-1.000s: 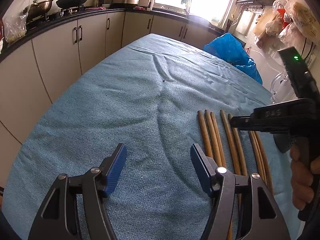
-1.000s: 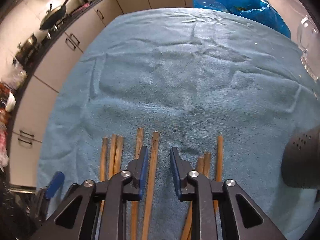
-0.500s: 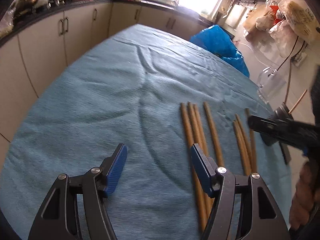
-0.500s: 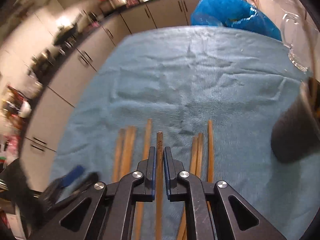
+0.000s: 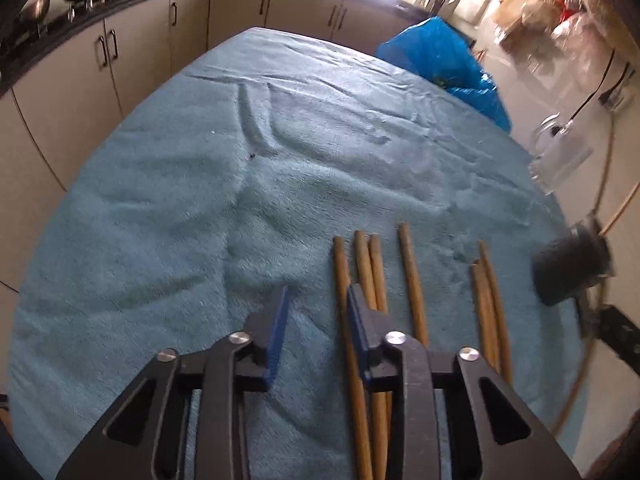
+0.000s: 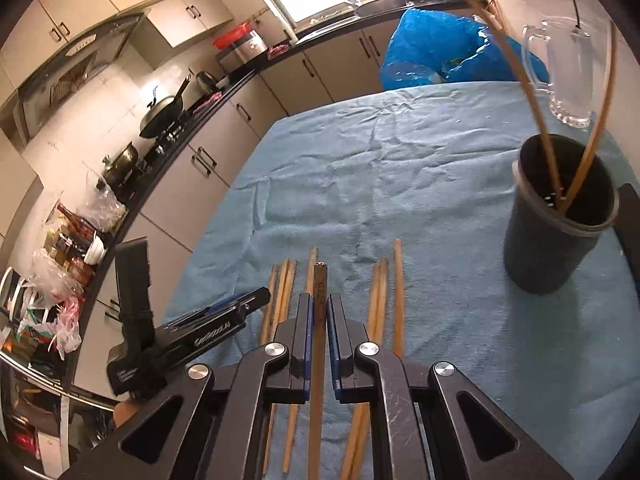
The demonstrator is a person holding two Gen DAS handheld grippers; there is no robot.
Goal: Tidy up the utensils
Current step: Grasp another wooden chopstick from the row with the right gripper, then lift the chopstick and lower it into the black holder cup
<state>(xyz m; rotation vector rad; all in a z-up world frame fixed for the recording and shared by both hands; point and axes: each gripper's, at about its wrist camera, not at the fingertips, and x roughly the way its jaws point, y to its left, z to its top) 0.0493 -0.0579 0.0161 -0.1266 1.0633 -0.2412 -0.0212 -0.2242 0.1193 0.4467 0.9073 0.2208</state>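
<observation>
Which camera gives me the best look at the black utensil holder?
Right wrist view: the black utensil holder stands sharp, open rim and two chopsticks inside visible. Left wrist view shows it only blurred at the frame's right edge.

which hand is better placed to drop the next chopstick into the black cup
Right. The right gripper is shut on a chopstick and lifted near the black cup. The left gripper is open, holding nothing.
</observation>
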